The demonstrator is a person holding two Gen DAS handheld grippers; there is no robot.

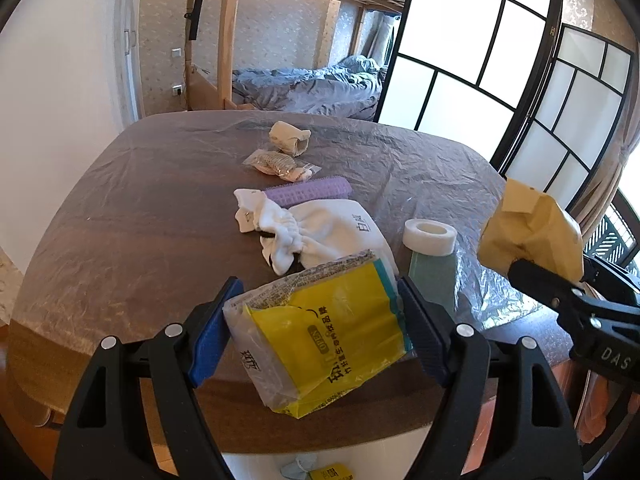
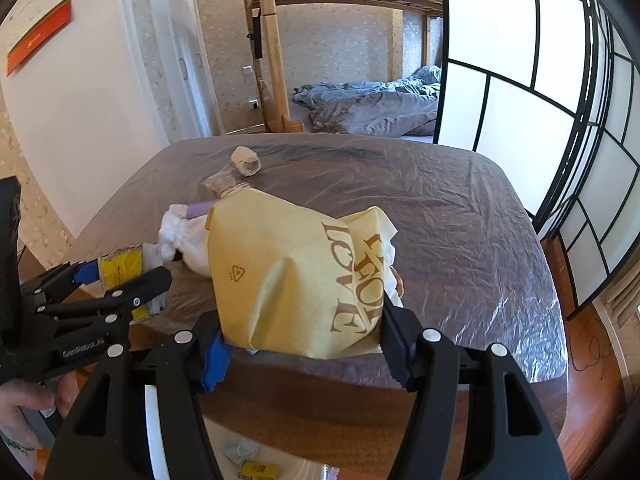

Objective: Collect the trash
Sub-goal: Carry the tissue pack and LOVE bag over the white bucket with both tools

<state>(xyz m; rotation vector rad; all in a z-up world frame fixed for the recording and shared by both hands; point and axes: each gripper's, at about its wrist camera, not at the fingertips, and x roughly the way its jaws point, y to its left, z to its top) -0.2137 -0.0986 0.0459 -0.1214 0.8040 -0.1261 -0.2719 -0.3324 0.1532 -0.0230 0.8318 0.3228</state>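
the left gripper (image 1: 320, 316) is clamped on a yellow wipes pack (image 1: 320, 328), holding it above the near edge of the tabletop (image 1: 140, 240). behind it on the tabletop lie a white cloth pouch (image 1: 320, 228), a purple roller (image 1: 308, 192), a small clear packet (image 1: 280, 164) and a beige roll (image 1: 290, 138) at the far side. to the right stands a white tape roll (image 1: 429, 236). the right gripper (image 2: 304, 348) holds a crumpled yellow paper bag (image 2: 288, 280) between its pads, lifted above the tabletop.

table (image 1: 120, 240) | plastic-covered | on it: white pouch (image 1: 332, 228), purple roller (image 1: 310, 196), tape roll (image 1: 429, 236)
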